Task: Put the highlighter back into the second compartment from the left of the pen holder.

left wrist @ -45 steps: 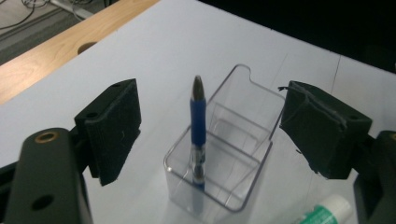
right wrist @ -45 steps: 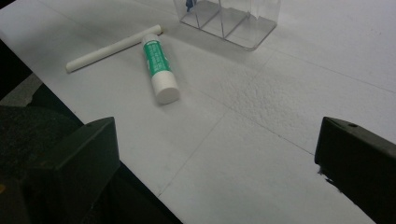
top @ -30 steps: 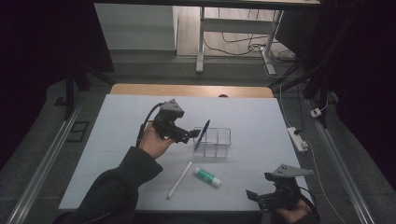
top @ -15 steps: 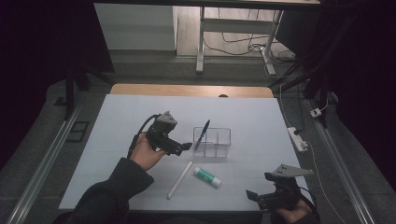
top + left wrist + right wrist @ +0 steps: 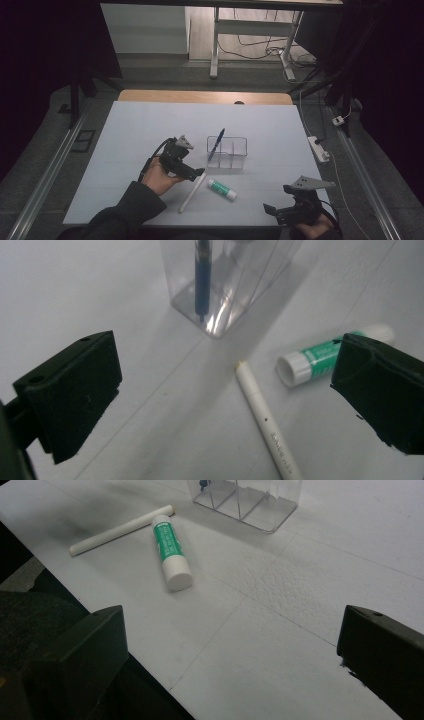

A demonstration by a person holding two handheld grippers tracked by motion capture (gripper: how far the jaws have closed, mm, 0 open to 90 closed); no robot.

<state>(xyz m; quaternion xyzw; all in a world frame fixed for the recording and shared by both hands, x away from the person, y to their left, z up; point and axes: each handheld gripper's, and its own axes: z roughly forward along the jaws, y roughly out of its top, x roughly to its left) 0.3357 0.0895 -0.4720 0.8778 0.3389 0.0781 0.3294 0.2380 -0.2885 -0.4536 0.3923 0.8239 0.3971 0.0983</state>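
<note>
While spread wide, left gripper point(image 5: 225, 390) hovers over white pen point(image 5: 265, 422).

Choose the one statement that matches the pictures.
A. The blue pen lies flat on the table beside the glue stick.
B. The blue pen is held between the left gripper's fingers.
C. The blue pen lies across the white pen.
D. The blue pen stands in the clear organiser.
D: the blue pen stands tilted inside an end compartment of the clear organiser, while the left gripper is open and holds nothing.
</note>
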